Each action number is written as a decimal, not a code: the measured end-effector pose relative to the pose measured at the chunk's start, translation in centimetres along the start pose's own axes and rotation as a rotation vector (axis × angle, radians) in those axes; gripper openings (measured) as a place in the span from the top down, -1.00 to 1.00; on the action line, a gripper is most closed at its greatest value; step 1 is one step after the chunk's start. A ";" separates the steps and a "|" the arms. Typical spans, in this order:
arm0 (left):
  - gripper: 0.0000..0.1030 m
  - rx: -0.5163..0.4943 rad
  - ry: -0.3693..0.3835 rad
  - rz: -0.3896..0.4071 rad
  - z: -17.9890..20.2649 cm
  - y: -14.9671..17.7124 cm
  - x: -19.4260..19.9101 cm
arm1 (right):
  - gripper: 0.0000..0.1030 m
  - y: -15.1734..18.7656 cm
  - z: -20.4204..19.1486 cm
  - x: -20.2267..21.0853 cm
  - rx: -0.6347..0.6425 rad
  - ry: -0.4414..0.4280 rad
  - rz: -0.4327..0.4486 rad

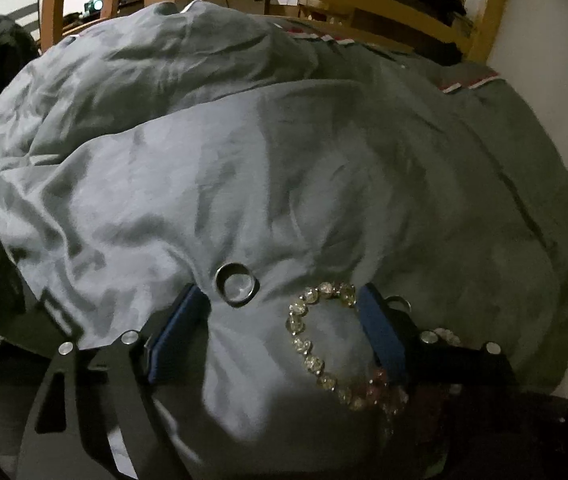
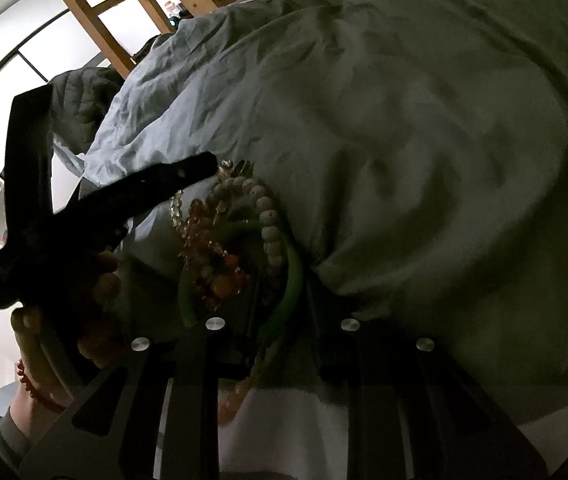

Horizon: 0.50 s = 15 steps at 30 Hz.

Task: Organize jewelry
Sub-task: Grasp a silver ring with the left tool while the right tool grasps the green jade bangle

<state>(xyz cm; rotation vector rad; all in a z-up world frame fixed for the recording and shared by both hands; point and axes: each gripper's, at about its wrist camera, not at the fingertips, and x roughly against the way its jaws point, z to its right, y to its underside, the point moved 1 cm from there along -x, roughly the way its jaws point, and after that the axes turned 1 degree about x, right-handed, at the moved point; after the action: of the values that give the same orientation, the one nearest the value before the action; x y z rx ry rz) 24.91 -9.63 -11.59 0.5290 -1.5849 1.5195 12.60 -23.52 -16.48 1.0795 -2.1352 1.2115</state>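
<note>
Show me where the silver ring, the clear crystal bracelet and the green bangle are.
silver ring [image 1: 237,283]: left wrist view, on its band's lower rim.
clear crystal bracelet [image 1: 301,345]: left wrist view, on a bead of its left side.
green bangle [image 2: 294,280]: right wrist view, on its right curve.

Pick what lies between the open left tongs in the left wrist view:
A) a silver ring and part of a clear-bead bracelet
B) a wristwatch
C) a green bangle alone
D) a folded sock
A: the ring and an arc of the bracelet lie on the grey duvet between the blue fingers of the left tongs, which stand wide apart.
</note>
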 end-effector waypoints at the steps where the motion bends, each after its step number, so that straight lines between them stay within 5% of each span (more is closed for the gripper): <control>1: -0.49 -0.003 -0.001 0.002 0.0 0.0 0.0 | 0.66 0.0 0.0 0.1 0.003 -0.001 0.011; 4: 0.29 -0.001 0.018 -0.011 -0.4 0.1 0.1 | 0.67 -0.1 0.0 0.9 -0.004 -0.021 0.044; 7: 0.64 0.014 0.054 -0.018 -0.8 -0.1 0.2 | 0.67 -0.3 0.0 1.8 -0.015 -0.021 0.093; 15: 0.65 0.009 0.071 -0.006 -0.8 0.0 1.1 | 0.74 -1.3 0.6 4.3 -0.074 -0.077 0.191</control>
<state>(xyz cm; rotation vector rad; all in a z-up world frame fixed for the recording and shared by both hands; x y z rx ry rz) 24.55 -8.56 -10.79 0.4789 -1.5211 1.5254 11.13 -26.16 -13.16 0.9223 -2.3674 1.1805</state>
